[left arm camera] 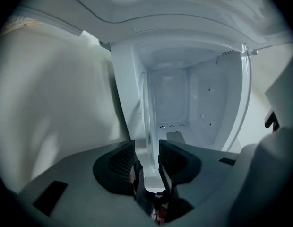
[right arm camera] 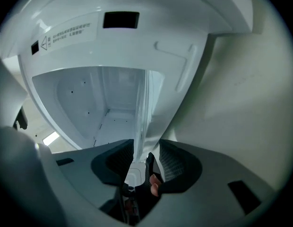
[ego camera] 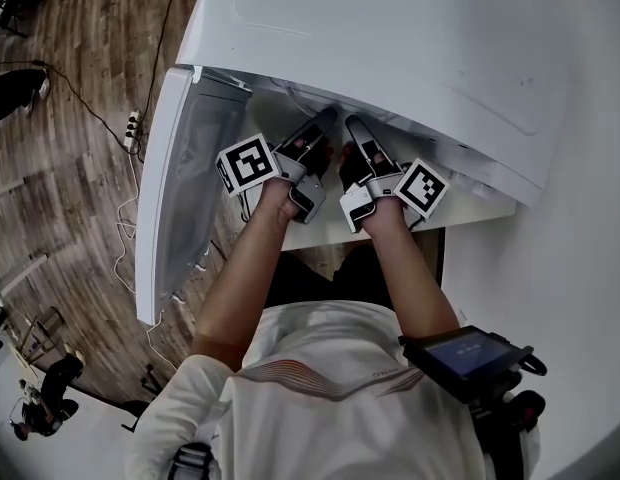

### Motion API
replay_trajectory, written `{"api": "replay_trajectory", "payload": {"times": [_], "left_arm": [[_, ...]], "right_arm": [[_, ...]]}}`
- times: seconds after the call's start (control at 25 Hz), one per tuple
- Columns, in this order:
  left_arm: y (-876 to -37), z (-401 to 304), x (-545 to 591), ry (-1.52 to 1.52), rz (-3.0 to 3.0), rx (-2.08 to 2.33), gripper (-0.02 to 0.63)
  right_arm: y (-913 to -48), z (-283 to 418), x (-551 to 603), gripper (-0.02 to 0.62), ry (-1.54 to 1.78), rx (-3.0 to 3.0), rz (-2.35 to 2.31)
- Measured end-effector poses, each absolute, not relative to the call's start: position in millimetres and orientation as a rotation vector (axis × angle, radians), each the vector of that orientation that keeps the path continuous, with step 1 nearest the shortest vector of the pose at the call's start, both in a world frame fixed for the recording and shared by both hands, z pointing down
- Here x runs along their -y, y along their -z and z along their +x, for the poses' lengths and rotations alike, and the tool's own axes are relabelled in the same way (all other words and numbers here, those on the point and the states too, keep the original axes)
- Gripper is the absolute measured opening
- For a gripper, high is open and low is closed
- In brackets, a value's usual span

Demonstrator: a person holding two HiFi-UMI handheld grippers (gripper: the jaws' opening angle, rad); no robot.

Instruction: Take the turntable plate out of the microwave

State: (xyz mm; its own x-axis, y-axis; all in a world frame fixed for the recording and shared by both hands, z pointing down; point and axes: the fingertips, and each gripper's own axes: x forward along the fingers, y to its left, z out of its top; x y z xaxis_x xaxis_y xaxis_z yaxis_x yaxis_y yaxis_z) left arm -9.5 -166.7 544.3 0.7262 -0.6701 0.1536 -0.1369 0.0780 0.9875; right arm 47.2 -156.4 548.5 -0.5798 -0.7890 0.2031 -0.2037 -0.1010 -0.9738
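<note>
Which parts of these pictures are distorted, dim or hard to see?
Head view: the wide lens curves the microwave; the floor at left is dim. Left gripper view: fisheye with black corners; the plate is only a pale see-through band. Right gripper view: the same fisheye; the plate is again faint, and the label is too small to read.

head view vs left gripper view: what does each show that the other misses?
Head view only: left gripper and right gripper side by side at the mouth of the microwave, its door open to the left, and the wood floor. Left gripper view only: the cavity inside, and the glass turntable plate edge-on between the left gripper's open jaws, pads not pressing it. Both: the white microwave and the left gripper.
</note>
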Motion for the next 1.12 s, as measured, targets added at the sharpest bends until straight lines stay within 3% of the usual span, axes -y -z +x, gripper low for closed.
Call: {"api": "replay_trajectory", "payload": {"times": [0.4, 0.6, 1.12], "left_arm": [[-546, -7, 169, 0.485, 1.401, 0.657, 0.139], [-541, -4, 171, 0.473, 1.394, 0.637, 0.087], [-533, 0, 169, 0.512, 1.444, 0.585, 0.041]], "right_arm": [[-546, 49, 161, 0.149, 1.756, -1.612, -1.037], [-548, 46, 163, 0.147, 1.799, -1.551, -1.009], [-541, 45, 161, 0.037, 1.746, -1.596, -0.997]]}}
